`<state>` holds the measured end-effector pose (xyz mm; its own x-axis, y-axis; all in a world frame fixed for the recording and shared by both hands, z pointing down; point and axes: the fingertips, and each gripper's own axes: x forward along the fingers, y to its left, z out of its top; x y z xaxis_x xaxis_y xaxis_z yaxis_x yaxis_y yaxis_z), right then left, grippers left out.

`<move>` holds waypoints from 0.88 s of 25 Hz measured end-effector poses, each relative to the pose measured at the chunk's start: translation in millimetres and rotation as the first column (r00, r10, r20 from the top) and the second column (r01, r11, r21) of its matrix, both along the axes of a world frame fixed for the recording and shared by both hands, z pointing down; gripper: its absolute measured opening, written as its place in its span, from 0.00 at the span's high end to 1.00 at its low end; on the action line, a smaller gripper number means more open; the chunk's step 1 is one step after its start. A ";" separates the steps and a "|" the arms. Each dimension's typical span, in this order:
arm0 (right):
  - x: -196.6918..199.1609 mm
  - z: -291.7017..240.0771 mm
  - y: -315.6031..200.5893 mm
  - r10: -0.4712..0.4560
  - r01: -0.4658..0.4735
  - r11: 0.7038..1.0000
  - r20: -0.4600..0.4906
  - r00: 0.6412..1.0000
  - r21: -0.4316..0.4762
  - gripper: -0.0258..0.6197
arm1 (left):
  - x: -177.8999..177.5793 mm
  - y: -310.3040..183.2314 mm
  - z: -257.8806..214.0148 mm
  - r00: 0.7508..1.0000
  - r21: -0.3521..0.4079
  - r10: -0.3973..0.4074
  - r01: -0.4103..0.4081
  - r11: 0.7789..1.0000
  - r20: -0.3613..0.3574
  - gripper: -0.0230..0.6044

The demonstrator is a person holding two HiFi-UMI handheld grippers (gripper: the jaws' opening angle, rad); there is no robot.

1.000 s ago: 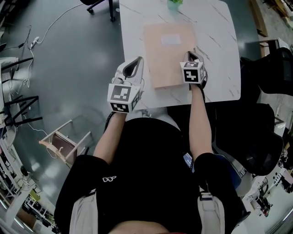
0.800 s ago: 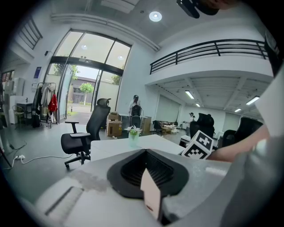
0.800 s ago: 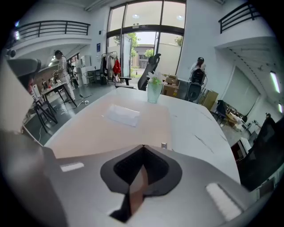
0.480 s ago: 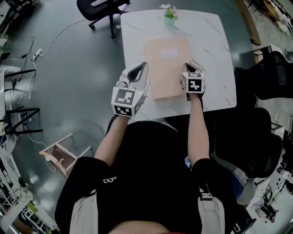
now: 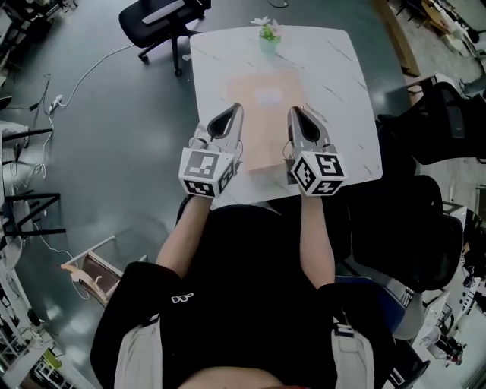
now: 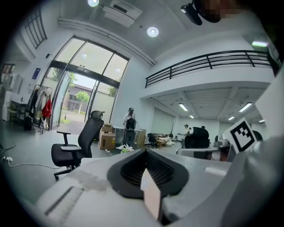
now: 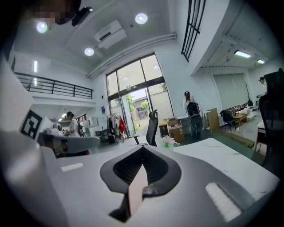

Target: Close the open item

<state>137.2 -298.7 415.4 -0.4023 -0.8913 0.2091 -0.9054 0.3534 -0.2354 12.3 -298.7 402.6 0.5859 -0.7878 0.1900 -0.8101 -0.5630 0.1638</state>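
1. The tan folder (image 5: pixel 266 121) lies flat and closed on the white tabletop (image 5: pixel 334 83).
2. The left gripper (image 5: pixel 236 108) is held above the folder's near left corner, pointing roughly level, away from the person. Its jaws are together and empty.
3. The right gripper (image 5: pixel 293 112) is held by the folder's near right corner, posed alike. Its jaws have just been opening a trace, yet look closed, with nothing between them.
4. Beyond the folder stands a small flower pot (image 5: pixel 267 34). Farther left of the folder is an office chair (image 5: pixel 159 19).

Glossy marble-look table (image 5: pixel 342 99), matt tan paper folder (image 5: pixel 262 125), smooth grey floor (image 5: pixel 114 152)
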 end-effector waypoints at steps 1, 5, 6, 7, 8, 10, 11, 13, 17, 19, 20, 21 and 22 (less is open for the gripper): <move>-1.5 -11.1 3.1 0.004 -0.005 1.000 0.024 1.000 0.023 0.96 | 1.4 0.3 -4.8 1.000 0.009 0.001 -0.001 1.000 -0.007 0.96; -6.5 -38.0 11.3 0.028 -0.033 0.995 0.049 0.998 0.093 0.96 | 3.9 1.3 -20.7 0.999 0.033 0.002 -0.001 0.999 -0.036 0.96; -8.4 -40.4 13.0 0.029 -0.033 0.994 0.042 0.999 0.102 0.96 | 4.2 2.2 -22.8 0.999 0.034 0.001 0.001 0.999 -0.042 0.96; -10.9 -41.9 15.2 0.027 -0.030 0.994 0.030 0.999 0.110 0.96 | 4.2 3.4 -23.7 0.999 0.034 -0.001 0.002 0.999 -0.046 0.96; -13.5 -43.4 17.7 0.024 -0.026 0.993 0.019 1.000 0.116 0.96 | 4.0 4.9 -24.3 0.999 0.035 -0.002 0.003 0.999 -0.049 0.96; -17.5 -47.7 23.0 0.017 -0.018 0.991 0.008 1.000 0.131 0.96 | 4.0 7.5 -25.5 0.999 0.038 0.000 0.002 0.999 -0.051 0.96; -18.7 -50.4 25.3 0.015 -0.016 0.990 0.006 1.000 0.138 0.96 | 4.1 8.4 -26.2 0.999 0.041 0.002 0.000 0.999 -0.051 0.96; -20.0 -55.3 29.7 0.016 -0.015 0.988 -0.002 1.000 0.155 0.96 | 4.0 10.4 -27.8 0.999 0.050 0.005 -0.003 0.999 -0.051 0.96; -22.9 -58.8 36.6 0.014 -0.010 0.985 -0.022 1.000 0.173 0.96 | 3.2 14.5 -30.5 0.998 0.053 0.007 -0.004 0.999 -0.061 0.96; -22.9 -58.9 38.9 0.015 -0.011 0.985 -0.026 1.000 0.172 0.96 | 2.9 16.4 -29.8 0.998 0.049 0.007 -0.004 0.999 -0.063 0.96; -22.8 -58.9 40.2 0.016 -0.011 0.985 -0.028 0.999 0.171 0.96 | 2.7 17.9 -29.6 0.998 0.047 0.008 -0.005 0.999 -0.064 0.96; -22.6 -59.0 41.7 0.018 -0.013 0.985 -0.031 0.999 0.170 0.96 | 2.3 19.6 -29.5 0.998 0.045 0.008 -0.005 0.999 -0.065 0.96; -22.3 -58.9 43.0 0.021 -0.015 0.986 -0.033 0.999 0.168 0.96 | 1.8 21.4 -29.2 0.998 0.043 0.008 -0.005 0.999 -0.066 0.96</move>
